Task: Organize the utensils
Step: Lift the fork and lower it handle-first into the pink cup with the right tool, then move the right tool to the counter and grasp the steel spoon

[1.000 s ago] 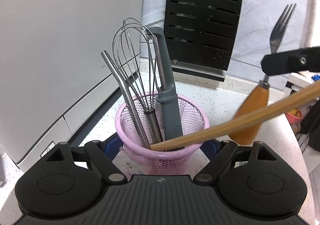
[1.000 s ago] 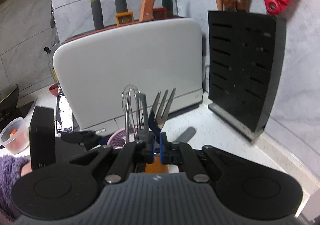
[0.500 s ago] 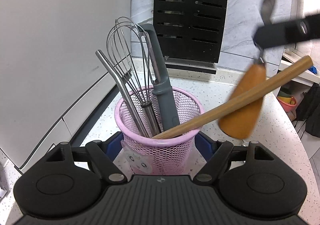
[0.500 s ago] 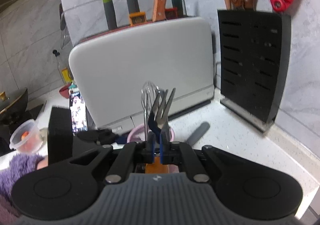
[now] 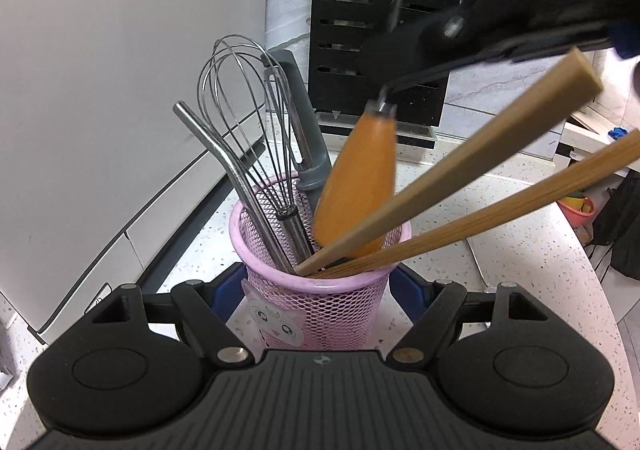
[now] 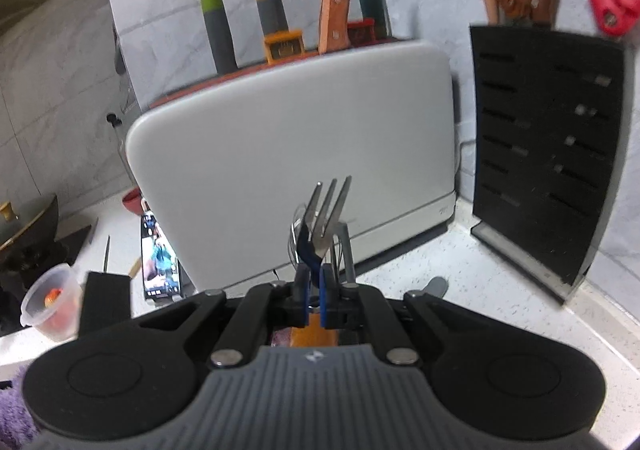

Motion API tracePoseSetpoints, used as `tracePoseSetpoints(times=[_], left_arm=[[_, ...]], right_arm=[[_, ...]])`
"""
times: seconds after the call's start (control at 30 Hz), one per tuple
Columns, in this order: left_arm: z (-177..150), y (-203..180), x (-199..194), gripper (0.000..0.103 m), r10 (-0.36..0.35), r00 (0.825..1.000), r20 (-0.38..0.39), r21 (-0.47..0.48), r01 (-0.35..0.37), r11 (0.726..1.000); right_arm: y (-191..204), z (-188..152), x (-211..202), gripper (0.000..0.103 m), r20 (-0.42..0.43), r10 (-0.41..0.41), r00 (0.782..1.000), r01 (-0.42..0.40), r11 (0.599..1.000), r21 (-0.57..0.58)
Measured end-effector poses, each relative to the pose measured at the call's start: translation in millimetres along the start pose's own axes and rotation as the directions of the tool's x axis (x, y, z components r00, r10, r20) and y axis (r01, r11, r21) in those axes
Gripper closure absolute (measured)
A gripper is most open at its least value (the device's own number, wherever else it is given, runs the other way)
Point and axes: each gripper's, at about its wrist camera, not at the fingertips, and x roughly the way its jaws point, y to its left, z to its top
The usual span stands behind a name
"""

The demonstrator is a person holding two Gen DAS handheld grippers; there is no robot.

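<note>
A pink mesh utensil cup [image 5: 320, 302] stands on the counter, clamped between the fingers of my left gripper [image 5: 316, 290]. In it are a wire whisk [image 5: 240, 110], a metal straw [image 5: 228, 170], a grey peeler [image 5: 304, 130] and two wooden chopsticks [image 5: 460, 178]. My right gripper [image 6: 314, 290] is shut on the neck of a fork [image 6: 328, 210], tines up. In the left wrist view the fork's orange wooden handle [image 5: 356, 178] hangs over the cup's mouth, its tip at the rim, under the right gripper [image 5: 500, 26].
A large white appliance [image 5: 120, 90] stands close on the left, also seen in the right wrist view [image 6: 288, 154]. A black knife block [image 5: 380, 30] stands behind the cup by the tiled wall. A phone [image 6: 158, 258] and a small plastic tub [image 6: 52, 298] sit at the left.
My right gripper has carried the fork leftwards, from beside the cup to over its mouth. A second chopstick now shows in the cup. The left gripper keeps its hold on the cup.
</note>
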Motion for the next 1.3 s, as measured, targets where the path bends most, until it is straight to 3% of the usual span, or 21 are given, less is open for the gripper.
tracePoseSetpoints(times=[0.13,0.27,0.5,0.63,0.87,1.0,1.3], left_arm=[[0.2,-0.1,0.1,0.013,0.0,1.0,0.0,0.0,0.0,1.0],[0.8,0.1,0.7,0.013,-0.003,1.0,-0.002,0.0,0.003,1.0],[0.9,0.5,0.7,0.013,-0.004,1.0,-0.002,0.0,0.004,1.0],[0.9,0.5,1.2,0.013,-0.004,1.0,0.0,-0.005,0.004,1.0],[1.1,-0.1,0.4,0.013,-0.003,1.0,-0.001,-0.011,0.002,1.0],[3.5,0.3,0.8,0.013,-0.001,1.0,-0.013,-0.025,0.001,1.0],[2.1,0.9,1.1,0.013,0.002,1.0,-0.002,-0.037,-0.002,0.999]], right_arm=[[2.4,-1.2,17.2,0.102,-0.06,-0.009,0.998,0.005,0.998,-0.068],[3.4,-4.2,35.1,0.102,-0.159,0.027,0.987,-0.048,0.99,-0.13],[-1.3,-10.3,61.6,0.102,-0.249,0.064,0.966,-0.094,0.99,-0.109],[-3.2,-19.2,79.4,0.101,-0.324,0.064,0.944,-0.098,0.991,-0.09],[-8.5,-20.4,71.2,0.096,-0.315,0.09,0.945,-0.102,0.995,-0.022],[-9.6,-15.6,62.7,0.081,-0.295,0.075,0.952,-0.081,0.997,-0.008],[-15.4,-5.7,10.9,0.065,-0.159,0.011,0.987,-0.005,0.999,0.037]])
